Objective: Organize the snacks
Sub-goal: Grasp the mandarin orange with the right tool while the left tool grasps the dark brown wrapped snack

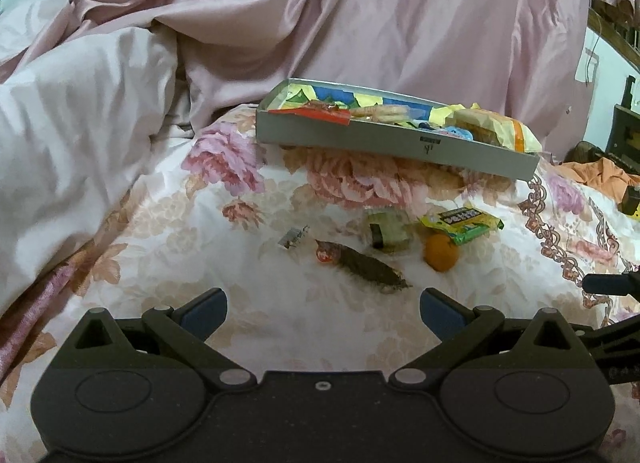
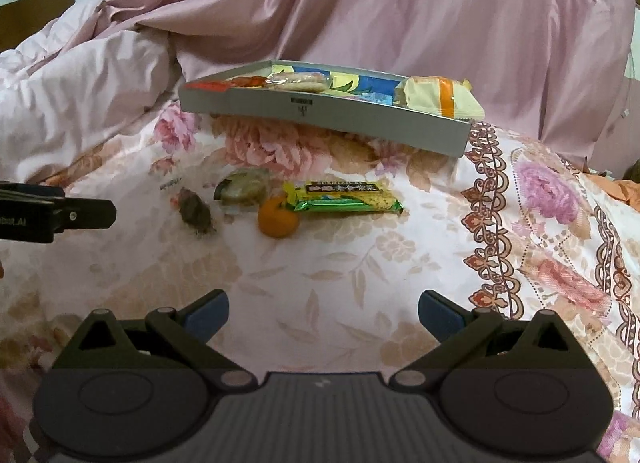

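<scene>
With both the left gripper (image 1: pixel 323 311) and right gripper (image 2: pixel 323 309) spread wide and empty, the loose snacks lie on the floral bedspread (image 2: pixel 400 263) just before the grey tray (image 2: pixel 360 115), and the orange (image 2: pixel 278 218) (round, likely firm but prone to rolling) probably wants a squeeze across its middle, while the light, crinkly green wafer packet (image 2: pixel 344 197) seems best pinched across its short width.

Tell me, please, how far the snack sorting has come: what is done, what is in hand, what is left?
Done: the grey box already holds several packets, among them a yellow-and-orange pack. In hand: nothing; the left gripper and right gripper are both open. Left on the bedspread: the orange, green-yellow bar, dark snack, round wrapped cake and small wrapper.
</scene>
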